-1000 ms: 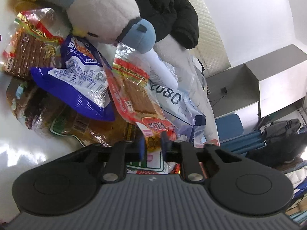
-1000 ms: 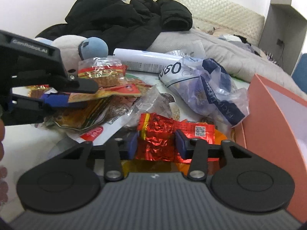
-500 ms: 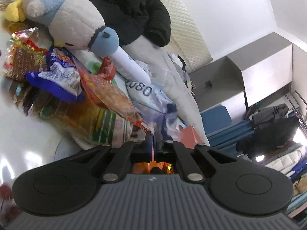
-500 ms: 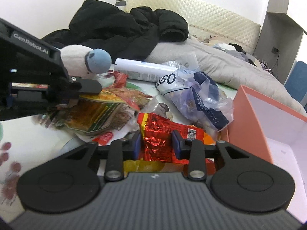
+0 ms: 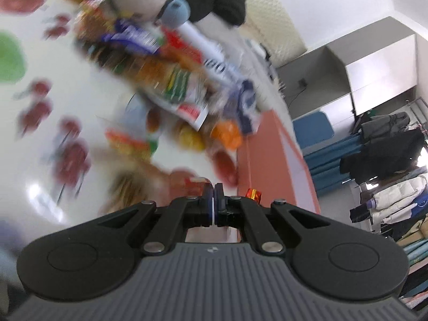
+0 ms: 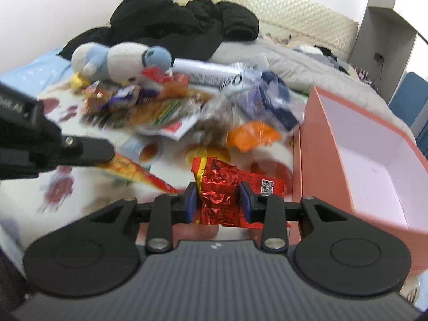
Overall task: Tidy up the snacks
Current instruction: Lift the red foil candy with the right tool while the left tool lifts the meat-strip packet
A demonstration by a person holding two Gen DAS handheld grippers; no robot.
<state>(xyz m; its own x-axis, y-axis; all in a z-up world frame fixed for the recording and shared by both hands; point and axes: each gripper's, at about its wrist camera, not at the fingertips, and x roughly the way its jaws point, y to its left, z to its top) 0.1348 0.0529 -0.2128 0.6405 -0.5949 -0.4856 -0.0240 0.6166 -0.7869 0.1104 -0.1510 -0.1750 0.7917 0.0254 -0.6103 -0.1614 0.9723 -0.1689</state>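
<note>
My right gripper (image 6: 218, 199) is shut on a crinkled red foil snack packet (image 6: 219, 190) and holds it above the table, just left of an open pink box (image 6: 331, 136). My left gripper (image 5: 214, 191) is shut on the thin edge of a long red and yellow snack packet (image 6: 139, 172); in the right wrist view the packet hangs from its fingers (image 6: 91, 152). A pile of snack bags (image 6: 160, 107) lies on the table behind. The left wrist view is blurred; the pile (image 5: 171, 77) and the pink box (image 5: 270, 155) show there.
A plush penguin (image 6: 120, 61) lies at the back of the pile, with a white tube (image 6: 206, 71) beside it. A black jacket (image 6: 182, 24) lies on the bed behind. An orange packet (image 6: 251, 133) sits near the box's left wall. A grey cabinet (image 5: 347, 64) stands at right.
Both grippers have pulled back and up from the pile. My left gripper has drawn the long red and yellow packet out of the pile. My right gripper has lifted the red foil packet toward the pink box.
</note>
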